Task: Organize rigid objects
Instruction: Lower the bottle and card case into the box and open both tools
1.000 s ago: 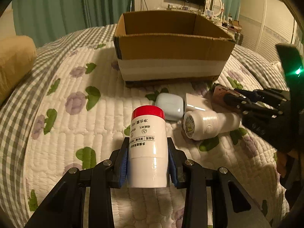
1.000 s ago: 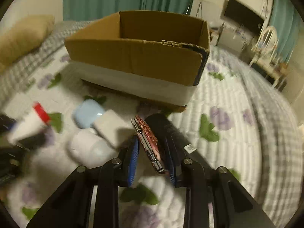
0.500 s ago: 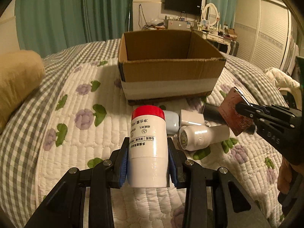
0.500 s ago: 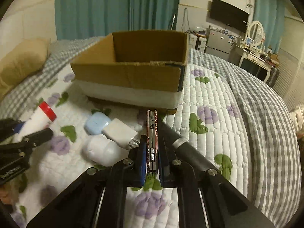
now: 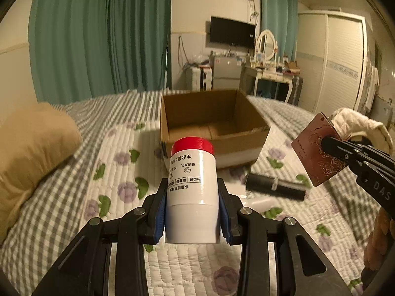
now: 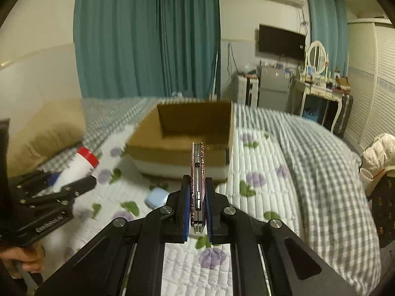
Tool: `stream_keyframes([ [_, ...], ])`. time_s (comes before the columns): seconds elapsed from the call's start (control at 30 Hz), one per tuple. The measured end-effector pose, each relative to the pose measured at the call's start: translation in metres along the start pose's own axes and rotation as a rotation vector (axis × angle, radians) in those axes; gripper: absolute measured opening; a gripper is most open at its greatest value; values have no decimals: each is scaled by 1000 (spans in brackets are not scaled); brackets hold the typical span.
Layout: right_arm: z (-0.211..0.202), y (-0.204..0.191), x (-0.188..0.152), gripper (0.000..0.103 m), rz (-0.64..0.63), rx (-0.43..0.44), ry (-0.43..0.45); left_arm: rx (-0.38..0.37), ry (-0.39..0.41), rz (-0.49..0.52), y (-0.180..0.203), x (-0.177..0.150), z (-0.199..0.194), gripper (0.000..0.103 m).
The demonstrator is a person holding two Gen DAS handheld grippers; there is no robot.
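Note:
A white bottle with a red cap [image 5: 191, 192] stands upright between the blue pads of my left gripper [image 5: 192, 187], which is shut on it above the quilt. My right gripper [image 6: 197, 182] is shut on a flat reddish-brown patterned case [image 6: 197, 172], seen edge-on and lifted off the bed. In the left wrist view the same case [image 5: 311, 153] hangs at the right in the right gripper [image 5: 333, 145]. The open cardboard box [image 5: 246, 138] sits beyond both grippers, and its inside looks bare. The right wrist view shows the left gripper [image 6: 74, 180] with the bottle [image 6: 79, 165] at the left.
On the flowered quilt in front of the box lie a black cylinder [image 5: 274, 186], a white bottle on its side [image 5: 259, 203] and a light blue case [image 6: 155, 197]. A tan pillow [image 5: 32, 148] lies left. A white jacket [image 5: 358, 125] is at the bed's right edge.
Both grippers rose from the quilt with their objects. The right jaws closed on the case and the wrist rolled until it stood edge-on. The box's inside came into sight.

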State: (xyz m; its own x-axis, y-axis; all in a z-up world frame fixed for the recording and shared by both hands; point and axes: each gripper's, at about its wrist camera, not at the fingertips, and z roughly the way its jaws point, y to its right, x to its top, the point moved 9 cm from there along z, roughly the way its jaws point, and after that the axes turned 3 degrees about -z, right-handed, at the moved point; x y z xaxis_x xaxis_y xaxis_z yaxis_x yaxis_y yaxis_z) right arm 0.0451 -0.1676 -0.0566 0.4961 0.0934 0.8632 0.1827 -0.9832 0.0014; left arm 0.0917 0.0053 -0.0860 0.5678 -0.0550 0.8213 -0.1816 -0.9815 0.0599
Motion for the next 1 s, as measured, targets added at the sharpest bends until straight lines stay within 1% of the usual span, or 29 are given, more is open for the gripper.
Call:
stream_keyframes([
  [0.13,-30,-7,24,9,-2,-9,78,-12,59,3,3,24,-20,36],
  [0.27,-45,-11,43,9,-5,-8,131,-23,102,7,5,45,-29,36],
  [0.5,-46,-13,73,9,-11,-11,188,-30,158,19,6,79,-23,36],
  [0.73,-25,-11,102,9,-24,-32,227,-35,187,41,4,107,6,36],
  [1.0,29,-7,118,9,-32,-20,217,-34,188,37,0,129,43,36],
])
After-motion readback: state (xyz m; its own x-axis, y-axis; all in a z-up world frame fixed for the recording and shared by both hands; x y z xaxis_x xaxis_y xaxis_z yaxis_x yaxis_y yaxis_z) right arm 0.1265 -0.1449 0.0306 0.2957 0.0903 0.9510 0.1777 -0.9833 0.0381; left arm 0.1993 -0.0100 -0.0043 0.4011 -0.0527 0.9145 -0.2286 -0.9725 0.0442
